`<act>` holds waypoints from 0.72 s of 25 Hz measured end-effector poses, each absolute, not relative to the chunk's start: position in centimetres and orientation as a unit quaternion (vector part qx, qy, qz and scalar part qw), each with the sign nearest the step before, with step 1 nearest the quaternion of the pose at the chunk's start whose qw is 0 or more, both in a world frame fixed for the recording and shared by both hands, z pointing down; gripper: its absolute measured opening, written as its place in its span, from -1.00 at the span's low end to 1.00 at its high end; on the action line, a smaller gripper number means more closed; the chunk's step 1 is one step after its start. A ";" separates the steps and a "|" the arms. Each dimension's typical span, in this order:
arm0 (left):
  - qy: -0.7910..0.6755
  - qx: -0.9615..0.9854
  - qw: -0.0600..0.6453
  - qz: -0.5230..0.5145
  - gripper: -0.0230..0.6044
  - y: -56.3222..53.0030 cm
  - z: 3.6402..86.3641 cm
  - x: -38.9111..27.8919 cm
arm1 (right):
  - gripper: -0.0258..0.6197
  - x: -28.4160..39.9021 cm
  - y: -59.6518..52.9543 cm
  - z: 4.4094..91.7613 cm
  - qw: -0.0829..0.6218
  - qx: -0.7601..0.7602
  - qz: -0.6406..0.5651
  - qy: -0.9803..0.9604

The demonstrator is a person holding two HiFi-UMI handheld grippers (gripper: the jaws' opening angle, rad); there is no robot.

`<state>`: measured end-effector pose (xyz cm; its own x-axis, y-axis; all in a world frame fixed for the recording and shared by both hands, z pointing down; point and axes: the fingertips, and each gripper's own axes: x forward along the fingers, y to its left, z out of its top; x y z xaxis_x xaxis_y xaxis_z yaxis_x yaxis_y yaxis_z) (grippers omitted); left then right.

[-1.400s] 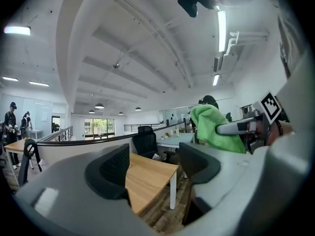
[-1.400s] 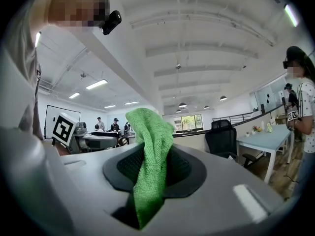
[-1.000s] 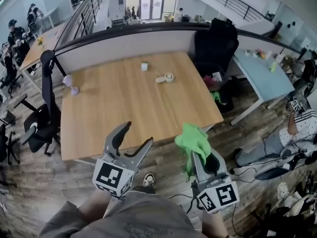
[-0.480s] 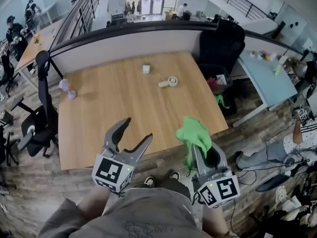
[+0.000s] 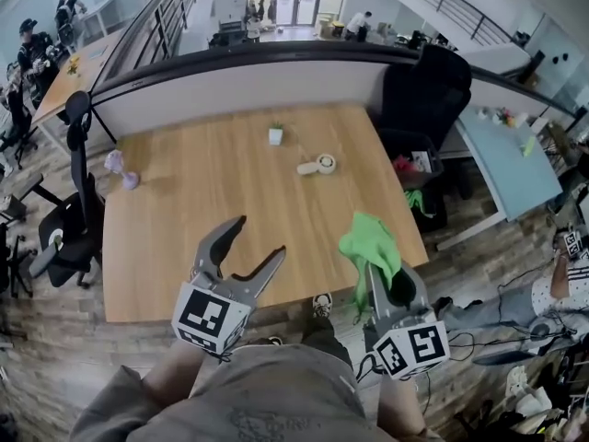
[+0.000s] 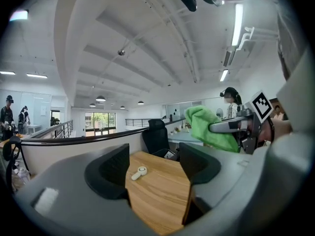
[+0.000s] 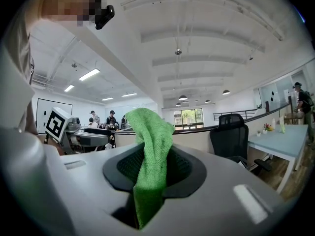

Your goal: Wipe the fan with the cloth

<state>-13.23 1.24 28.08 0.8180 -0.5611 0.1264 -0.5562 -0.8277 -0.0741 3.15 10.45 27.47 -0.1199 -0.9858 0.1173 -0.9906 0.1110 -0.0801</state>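
A small white handheld fan [image 5: 318, 165] lies on the wooden table [image 5: 184, 238], far side, right of centre; it shows between the jaws in the left gripper view [image 6: 138, 172]. A green cloth [image 5: 370, 243] hangs from my right gripper [image 5: 379, 274], which is shut on it above the table's near right corner. In the right gripper view the green cloth [image 7: 150, 156] is pinched between the jaws and sticks up. My left gripper [image 5: 253, 247] is open and holds nothing, above the table's near edge. Both grippers are well short of the fan.
A small white pot with a plant [image 5: 275, 135] stands behind the fan. A purple object [image 5: 121, 168] sits at the table's left edge. Office chairs stand at the left [image 5: 64, 219] and the far right [image 5: 433, 81]. A grey partition [image 5: 230, 81] borders the far side.
The head view has shifted, so the table sits slightly lower and nearer. Both grippers keep the same pose; the cloth stays in the right one.
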 end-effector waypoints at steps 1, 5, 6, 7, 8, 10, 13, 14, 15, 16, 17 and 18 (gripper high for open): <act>0.296 -0.952 0.016 -0.075 0.08 0.7 28.2 -12.7 | -0.61 3.8 9.7 27.6 0.018 0.660 0.071 -0.747; 0.311 -0.947 0.015 -0.082 0.08 -2.1 28.5 -10.4 | -0.61 6.6 6.4 28.1 0.022 0.648 0.077 -0.758; 0.316 -0.945 0.013 -0.085 0.08 -2.8 28.7 -9.7 | -0.61 7.5 5.5 28.3 0.024 0.644 0.079 -0.761; 0.322 -0.943 0.009 -0.089 0.08 -3.4 29.0 -8.9 | -0.61 8.3 4.7 28.5 0.027 0.639 0.082 -0.764; 0.327 -0.940 0.005 -0.093 0.08 -4.0 29.3 -8.2 | -0.61 9.2 3.8 28.8 0.028 0.634 0.086 -0.768; 0.337 -0.936 0.002 -0.102 0.08 -5.4 29.6 -6.6 | -0.61 10.9 2.2 29.3 0.030 0.623 0.093 -0.776; 0.363 -0.926 0.004 -0.106 0.08 -7.9 29.4 -4.6 | -0.61 13.1 -0.4 30.0 0.040 0.602 0.104 -0.791; 0.371 -0.922 0.003 -0.108 0.08 -8.6 29.4 -4.0 | -0.61 13.8 -1.3 30.3 0.044 0.594 0.107 -0.796; 0.378 -0.919 0.002 -0.111 0.08 -9.3 29.4 -3.4 | -0.61 14.6 -2.1 30.5 0.048 0.586 0.110 -0.802; 0.385 -0.916 0.000 -0.114 0.08 -9.9 29.5 -2.7 | -0.61 15.3 -2.9 30.8 0.051 0.579 0.112 -0.806; 0.390 -0.913 -0.002 -0.117 0.08 -10.5 29.7 -2.0 | -0.61 16.1 -3.7 31.0 0.053 0.572 0.114 -0.810; 0.396 -0.910 -0.003 -0.121 0.08 -11.1 29.8 -1.4 | -0.61 16.8 -4.6 31.2 0.055 0.567 0.115 -0.814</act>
